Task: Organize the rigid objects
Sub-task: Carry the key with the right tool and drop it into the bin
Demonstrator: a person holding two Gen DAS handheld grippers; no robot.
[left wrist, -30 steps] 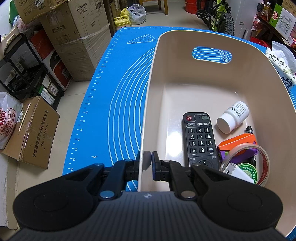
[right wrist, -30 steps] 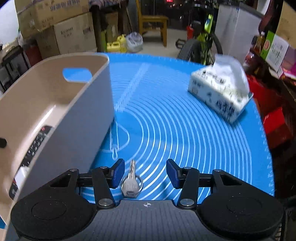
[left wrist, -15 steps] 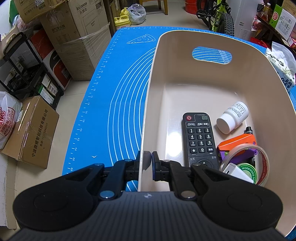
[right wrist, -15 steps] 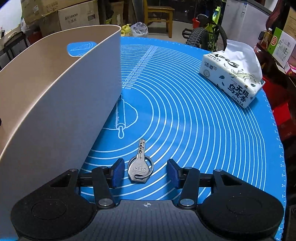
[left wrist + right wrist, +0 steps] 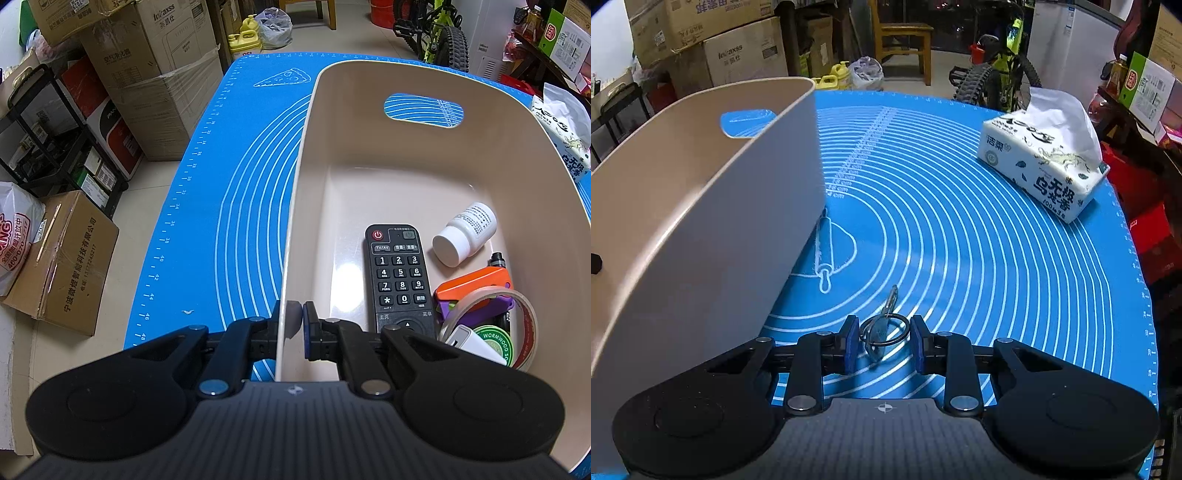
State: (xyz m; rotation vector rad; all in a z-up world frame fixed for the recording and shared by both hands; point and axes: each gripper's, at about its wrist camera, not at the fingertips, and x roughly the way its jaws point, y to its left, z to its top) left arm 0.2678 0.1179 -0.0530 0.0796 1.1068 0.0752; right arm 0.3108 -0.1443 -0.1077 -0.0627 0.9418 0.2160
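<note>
Bin [image 5: 295,206] already holds remote [image 5: 400,280], bottle [image 5: 465,234], tape [image 5: 517,325]. Left tool [image 5: 295,321] clamps its rim. Right tool [image 5: 882,341] is closing around the key [image 5: 879,334] at six o'clock on the bench, pads not yet pressing; key is the last item, I judge.

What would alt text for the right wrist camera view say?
The right gripper closes its jaws around a silver key on a ring, lying on a blue mat. A beige bin stands left, a tissue pack far right.

Left gripper [image 5: 294,325] jaws clamped tight, right gripper [image 5: 884,343] jaws closing, both angled downward.
</note>
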